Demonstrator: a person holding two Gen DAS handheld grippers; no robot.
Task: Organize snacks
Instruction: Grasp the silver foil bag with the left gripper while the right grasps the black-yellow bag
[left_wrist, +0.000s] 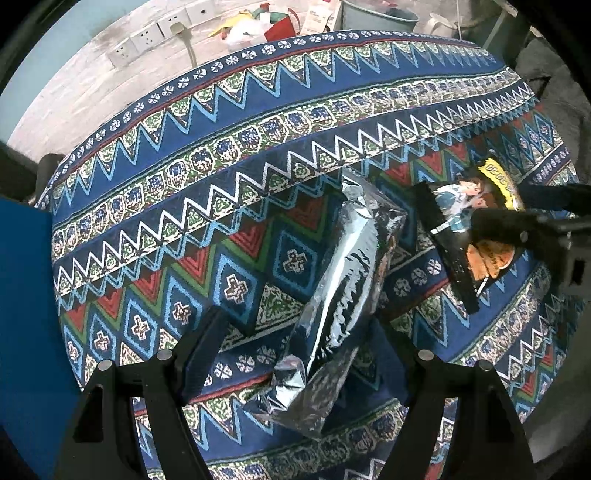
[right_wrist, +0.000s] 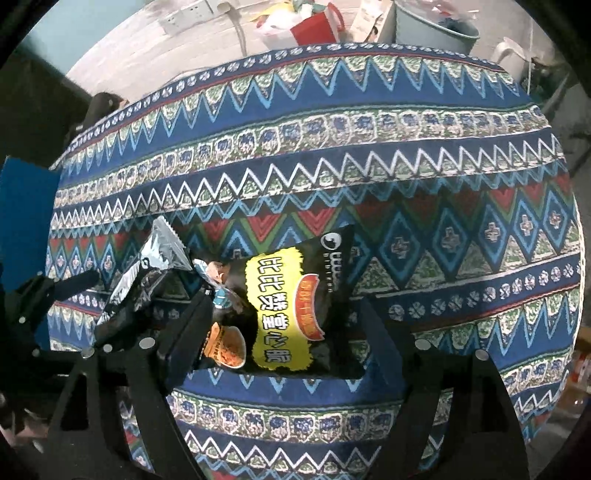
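A silver foil snack bag (left_wrist: 343, 280) lies on the patterned tablecloth (left_wrist: 221, 155). My left gripper (left_wrist: 301, 321) points down over it, open, one finger on each side; a strip of cloth shows between the left finger and the foil. To its right lies a black snack bag (right_wrist: 291, 302) with a yellow label, flat between the spread fingers of my right gripper (right_wrist: 284, 302), which is open. The left wrist view shows the right gripper (left_wrist: 517, 210) over that black bag (left_wrist: 461, 236). In the right wrist view, the left gripper (right_wrist: 99, 299) stands at the silver bag (right_wrist: 147, 273).
A blue flat object (left_wrist: 22, 295) borders the table's left edge. Beyond the far edge the floor holds a power strip (left_wrist: 147, 37), a red paper bag (left_wrist: 280, 27), a plastic bag and a pale green bucket (left_wrist: 380, 16). Cardboard boxes (right_wrist: 576, 373) sit low right.
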